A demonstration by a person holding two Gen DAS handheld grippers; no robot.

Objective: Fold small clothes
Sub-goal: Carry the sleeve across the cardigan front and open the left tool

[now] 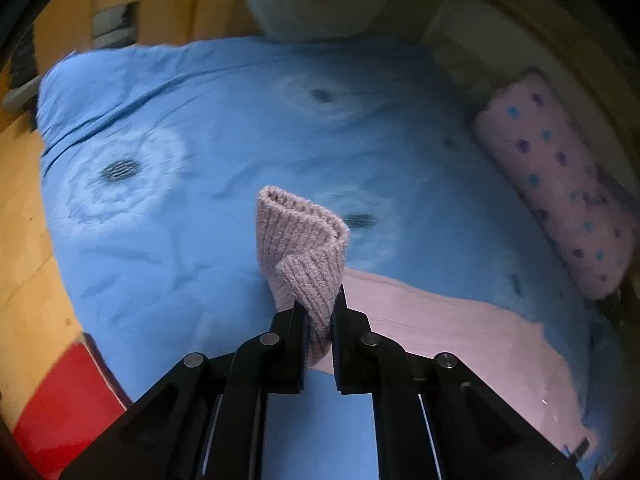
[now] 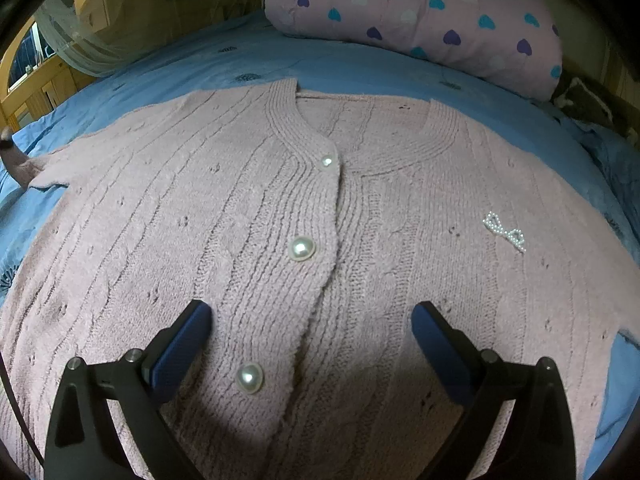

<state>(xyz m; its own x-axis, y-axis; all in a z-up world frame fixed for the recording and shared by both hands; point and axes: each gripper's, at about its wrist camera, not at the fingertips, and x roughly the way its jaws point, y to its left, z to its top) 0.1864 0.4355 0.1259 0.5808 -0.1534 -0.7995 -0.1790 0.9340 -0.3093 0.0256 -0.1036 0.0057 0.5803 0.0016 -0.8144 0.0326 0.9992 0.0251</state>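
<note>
Two grippers work a pink cardigan (image 2: pixel 320 220) spread buttoned-side up on the blue bed sheet (image 1: pixel 200 100): your left gripper (image 1: pixel 319 308) pinches the ribbed sleeve cuff (image 1: pixel 300 240) and lifts it clear, while your right gripper (image 2: pixel 312 320) hovers with fingers spread over the near buttons. The cuff is caught only at its edge, so a quick pull across could likely slip it free or drag the body askew. No brand, label or writing is legible.

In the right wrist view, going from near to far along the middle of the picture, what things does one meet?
Lowest pearl button → middle pearl button → top pearl button → ribbed neckline of the pink cardigan → blue bedsheet → heart-print pillow.
</note>
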